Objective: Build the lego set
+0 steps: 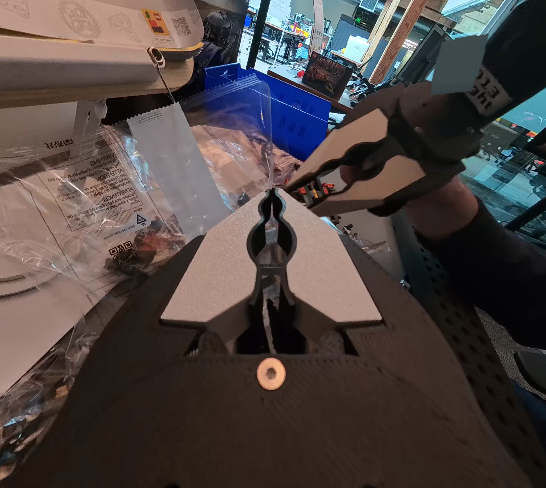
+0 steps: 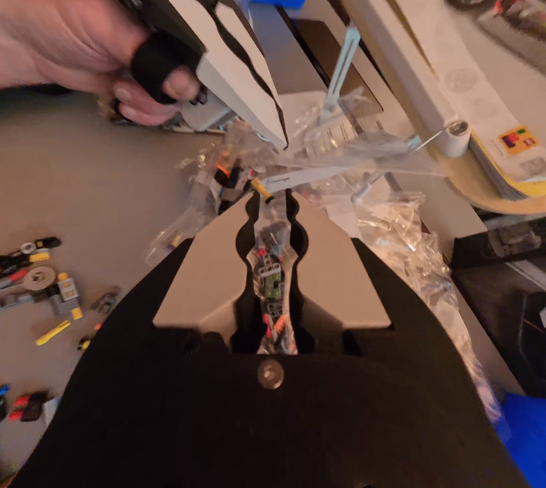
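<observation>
right wrist view is motion-blurred; loose parts (image 2: 44, 282) at its near left on the table (image 2: 88, 178) are hard to identify. a grey mosaic patch covers part of the right gripper's body in the left wrist view. the clear plastic bag (image 1: 236, 131) of small lego pieces sits at centre, crumpled, its contents only partly legible. left gripper (image 1: 272, 192): jaws closed, pinching a fold of the bag film. right gripper (image 2: 271, 193): jaws slightly apart around bag film and a yellow pin (image 2: 261, 189); contact cannot be confirmed. an instruction booklet (image 1: 88, 16) on a stand lies far left, a blue bin (image 1: 295, 116) behind the bag.
</observation>
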